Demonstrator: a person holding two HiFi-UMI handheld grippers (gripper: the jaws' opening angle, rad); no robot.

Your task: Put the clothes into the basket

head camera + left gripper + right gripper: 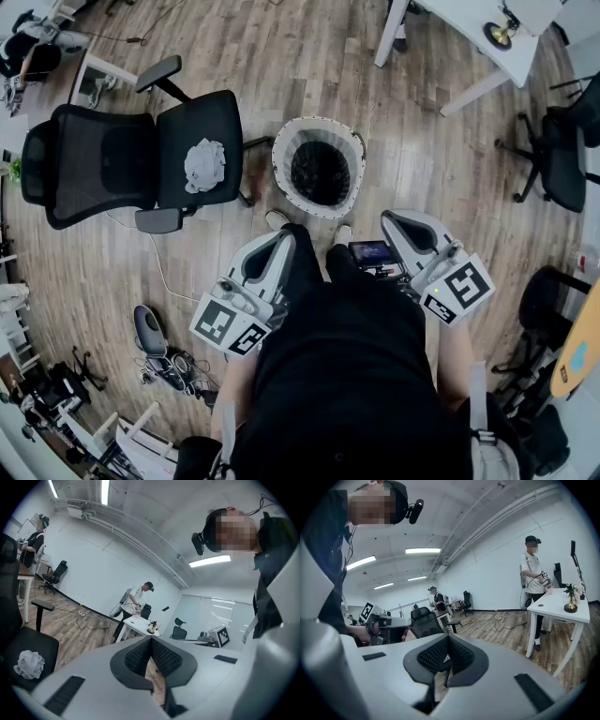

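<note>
Left tongs (pixel 278 246) and right tongs (pixel 401 223) are both closed and empty. Crumpled grey cloth (pixel 204 165), a lump with no clear long axis, lies on the black chair (pixel 202 117) seat. White-rimmed basket (pixel 279 157) stands just beside the chair.

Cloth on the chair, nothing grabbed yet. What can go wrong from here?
1. The cloth lies bunched on the chair. A pinch may catch only one fold and drop it short of the basket.
2. The chair looks like a swivel type, so it may turn or roll if pushed.
3. The left gripper and right gripper are both shut and empty. They must open before reaching.
</note>
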